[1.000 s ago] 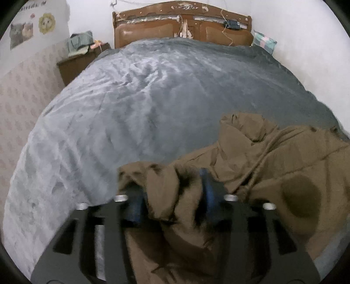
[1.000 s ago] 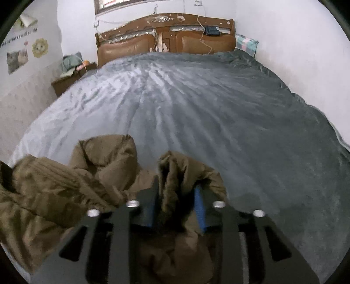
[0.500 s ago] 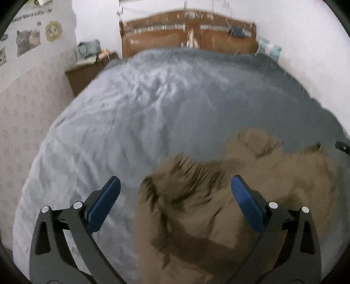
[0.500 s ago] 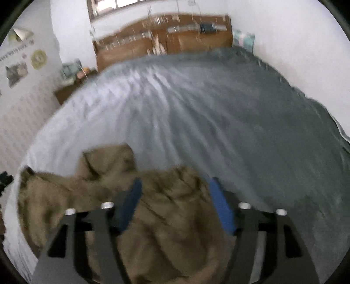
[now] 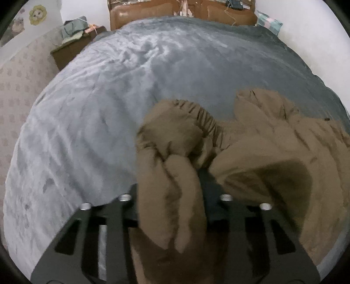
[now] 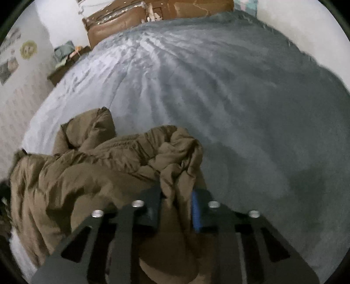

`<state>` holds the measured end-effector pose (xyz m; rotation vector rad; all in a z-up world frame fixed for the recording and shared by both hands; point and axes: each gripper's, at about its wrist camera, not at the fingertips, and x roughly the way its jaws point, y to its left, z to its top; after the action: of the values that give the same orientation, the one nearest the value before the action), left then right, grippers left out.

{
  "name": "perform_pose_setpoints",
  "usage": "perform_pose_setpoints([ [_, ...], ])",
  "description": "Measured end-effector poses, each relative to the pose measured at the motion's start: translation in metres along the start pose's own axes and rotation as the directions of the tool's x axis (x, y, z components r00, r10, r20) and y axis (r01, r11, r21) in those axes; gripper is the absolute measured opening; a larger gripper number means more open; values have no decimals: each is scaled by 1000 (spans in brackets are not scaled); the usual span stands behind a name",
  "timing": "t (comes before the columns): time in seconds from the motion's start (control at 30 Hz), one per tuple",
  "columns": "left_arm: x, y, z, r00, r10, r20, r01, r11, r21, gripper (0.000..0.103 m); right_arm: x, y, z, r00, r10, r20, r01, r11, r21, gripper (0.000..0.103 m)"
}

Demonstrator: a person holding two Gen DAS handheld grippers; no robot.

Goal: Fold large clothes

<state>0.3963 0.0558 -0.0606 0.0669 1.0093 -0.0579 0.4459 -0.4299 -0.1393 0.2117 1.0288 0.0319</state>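
Your left gripper (image 5: pixel 170 187) is closing on a thick bunch of the brown padded jacket (image 5: pixel 273 153); the cloth fills the gap between the jaws and hides both pads, so it looks pinched, but how firmly the pads press you cannot tell from this view. Your right gripper (image 6: pixel 177 203) is closing too, and a fold of the same jacket (image 6: pixel 91 166) stands between its jaws, with the blue pad (image 6: pixel 195 209) showing on the right side just against the cloth. The jacket lies crumpled on the grey blanket (image 5: pixel 109 98) at the near end of the bed, bunched up between your two grippers. In the left wrist view it spreads to the right of the gripper; in the right wrist view it spreads to the left. A gathered elastic edge of the jacket shows on top of the heap. Far behind are the brown headboard (image 5: pixel 153 11) and a dark nightstand (image 5: pixel 70 52) with some cloth on it.
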Motion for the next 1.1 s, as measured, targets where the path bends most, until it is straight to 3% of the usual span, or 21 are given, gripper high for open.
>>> perform_pose_setpoints([
  [0.1,-12,1,9,998,34,56,-34,999,-4,19,-15,7,11,995,-46,87,49,998,-26,13],
  [0.23,-36,9,22,991,47,125,-42,998,-41,17,-48,10,28,969,-34,244,35,999,-1,13],
  [0.3,-30,10,22,991,73,112,-69,997,-41,17,-46,15,32,966,-49,254,54,998,-13,13],
  [0.4,1,7,9,992,126,22,-126,992,-22,20,-16,22,32,982,-104,158,113,992,-50,15],
  [0.47,9,1,1,987,161,-10,-161,987,0,30,4,22,26,988,-139,68,143,988,-65,20],
  [0.5,7,0,-1,984,177,-4,-177,984,5,42,5,22,25,987,-147,60,151,987,-63,28],
  [0.53,-1,-3,-3,977,211,14,-211,977,6,65,2,20,24,985,-160,61,164,985,-59,34],
  [0.6,-21,-6,0,963,260,72,-260,965,-11,91,-16,17,21,979,-180,101,186,981,-58,54],
  [0.67,-48,-4,1,964,240,118,-237,971,-39,93,-36,14,18,973,-176,146,186,981,-55,63],
  [0.8,-84,-11,-4,980,136,148,-124,988,-91,93,-68,24,7,970,-132,206,145,988,-50,64],
  [0.9,-91,-44,-12,988,36,149,-24,996,-84,90,-74,50,-6,976,-46,212,55,998,-38,64],
  [0.97,-84,-70,-15,992,-14,124,22,998,-61,73,-61,71,-15,985,15,172,-6,999,-51,63],
  [1.0,-77,-85,-14,994,-44,97,49,997,-54,59,-54,82,-19,988,35,150,-25,998,-63,58],
  [1.03,-69,-97,-12,995,-71,68,75,996,-55,44,-48,91,-22,990,25,139,-15,997,-73,53],
  [1.1,-52,-112,-14,993,-119,2,119,989,-84,30,-39,100,-23,991,7,131,1,998,-65,45],
])
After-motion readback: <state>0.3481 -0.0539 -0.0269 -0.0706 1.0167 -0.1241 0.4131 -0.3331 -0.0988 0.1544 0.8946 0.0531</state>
